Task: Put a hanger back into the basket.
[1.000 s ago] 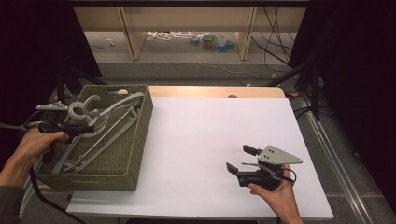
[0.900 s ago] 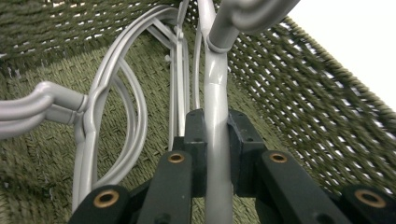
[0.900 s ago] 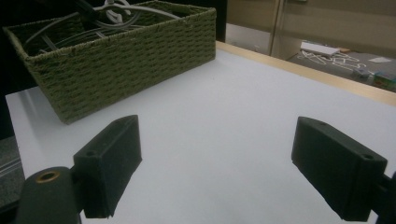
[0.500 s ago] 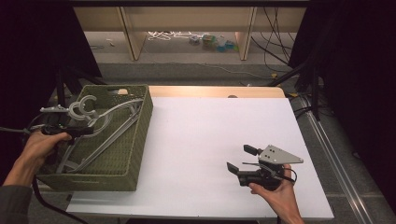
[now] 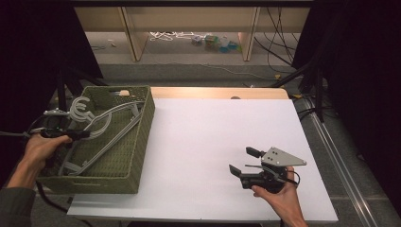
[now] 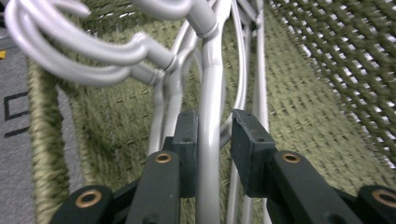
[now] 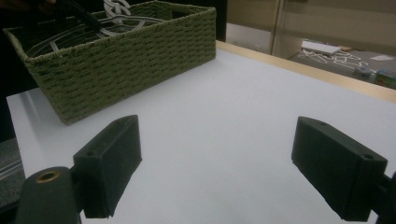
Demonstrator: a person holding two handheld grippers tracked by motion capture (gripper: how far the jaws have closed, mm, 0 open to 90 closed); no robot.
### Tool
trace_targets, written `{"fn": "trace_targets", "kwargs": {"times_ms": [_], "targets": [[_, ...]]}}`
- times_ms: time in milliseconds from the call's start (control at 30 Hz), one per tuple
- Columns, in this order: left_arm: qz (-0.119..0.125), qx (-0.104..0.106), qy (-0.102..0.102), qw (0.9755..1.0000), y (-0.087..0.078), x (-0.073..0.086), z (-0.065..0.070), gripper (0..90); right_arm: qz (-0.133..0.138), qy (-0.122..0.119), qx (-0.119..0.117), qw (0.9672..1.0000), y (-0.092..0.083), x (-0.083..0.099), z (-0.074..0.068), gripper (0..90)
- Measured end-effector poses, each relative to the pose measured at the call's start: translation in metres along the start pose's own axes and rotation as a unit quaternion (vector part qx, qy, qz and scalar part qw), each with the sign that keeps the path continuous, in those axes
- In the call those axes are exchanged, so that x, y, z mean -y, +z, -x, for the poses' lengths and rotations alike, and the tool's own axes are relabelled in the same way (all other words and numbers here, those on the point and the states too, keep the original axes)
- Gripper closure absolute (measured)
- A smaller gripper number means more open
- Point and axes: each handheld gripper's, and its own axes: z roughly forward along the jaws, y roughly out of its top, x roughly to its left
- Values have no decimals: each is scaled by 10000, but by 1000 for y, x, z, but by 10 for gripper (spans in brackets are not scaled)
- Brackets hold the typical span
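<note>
Several grey plastic hangers [image 5: 101, 125] lie in a green woven basket [image 5: 142, 137] at the table's left, their hooks resting over its left rim. My left gripper [image 5: 82, 135] reaches in from the left at the hooks. In the left gripper view one hanger's arm [image 6: 208, 93] runs between the jaws of this gripper [image 6: 215, 135]. It lies against the left pad, with a gap to the right pad. These jaws have just been opening. My right gripper [image 5: 243, 161] rests low at the front right of the white tabletop [image 5: 203, 137]. It is open [image 7: 219, 163] and holds nothing.
The basket [image 7: 130, 60] stands far off to the left of the right gripper. A wooden strip [image 5: 217, 92] borders the table's far edge. Beyond it are shelves and cables on the floor [image 5: 189, 40]. Dark stands flank both sides.
The left hand has sunk slightly toward the basket, and the hangers have settled lower with it. The right hand and its gripper have stayed put.
</note>
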Motion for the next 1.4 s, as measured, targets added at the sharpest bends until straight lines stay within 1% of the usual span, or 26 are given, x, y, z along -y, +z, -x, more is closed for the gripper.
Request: {"fn": "trace_targets", "kwargs": {"times_ms": [67,133,200,233,267,300,333,400,467,500,533,567,633,733,767,867,900,933,1000,1067,1100,1133,1200,1233,1333,1400], "targets": [[20,-49,-84,10000,0,3,-1,701,76,-63,34,9999,1,0,0,166],[141,-86,-202,9997,-1,4,-2,645,12,16,-13,10000,1,0,0,166],[290,-260,-269,9989,-4,4,-1,588,84,-69,29,9999,2,1,1,166],[414,-267,-386,9980,-4,4,0,572,99,-65,25,9999,2,1,1,166],[418,-242,-359,9982,-7,3,-1,559,98,-68,20,9999,2,1,1,166],[286,-257,-183,9991,-12,3,-4,538,43,14,-15,10000,1,1,0,166],[555,-254,-433,9972,-11,3,0,517,45,17,-9,10000,1,1,0,165],[518,-263,-304,9978,-18,2,1,484,32,12,-2,10000,0,0,0,166],[736,-290,-437,9959,-21,2,7,451,-33,13,20,10000,-1,-1,0,166],[782,-316,-439,9955,-24,1,10,431,-20,0,25,10000,-1,0,0,166],[769,-335,-348,9959,-28,1,12,415,34,-77,63,9999,0,0,1,165],[882,-338,-369,9948,-30,1,16,400,43,7,2,10000,0,0,0,165],[1052,-340,-398,9931,-37,1,24,381,146,-47,48,9999,1,0,1,165],[1348,-367,-469,9891,-49,1,32,358,161,63,-13,9998,1,1,1,165],[1447,-376,-517,9874,-54,1,35,349,161,-70,71,9998,0,0,3,165],[1712,-322,-504,9834,-68,0,48,328,169,26,56,9998,-1,0,1,165],[1863,-318,-492,9807,-73,0,54,322,256,-60,108,9996,0,0,2,165],[1947,-285,-486,9792,-76,0,59,316,201,24,83,9998,0,0,0,165],[2152,-176,-509,9751,-83,0,72,288,241,-25,101,9997,0,0,0,164],[2312,-81,-424,9720,-88,1,87,269,169,3,18,9999,-1,0,0,164],[2374,-63,-403,9706,-89,2,95,259,283,18,25,9996,0,0,0,164],[2467,-23,-392,9683,-90,3,103,233,261,20,43,9996,0,0,1,163],[2594,156,-329,9651,-90,4,117,207,280,34,77,9996,-1,0,1,162],[2690,226,-306,9624,-90,5,124,205,318,38,79,9995,0,0,0,163],[2769,376,-172,9600,-89,7,144,184,303,2,89,9995,-1,0,1,162],[2750,478,-2,9603,-88,7,155,182,297,16,62,9995,-2,0,1,162]]}}
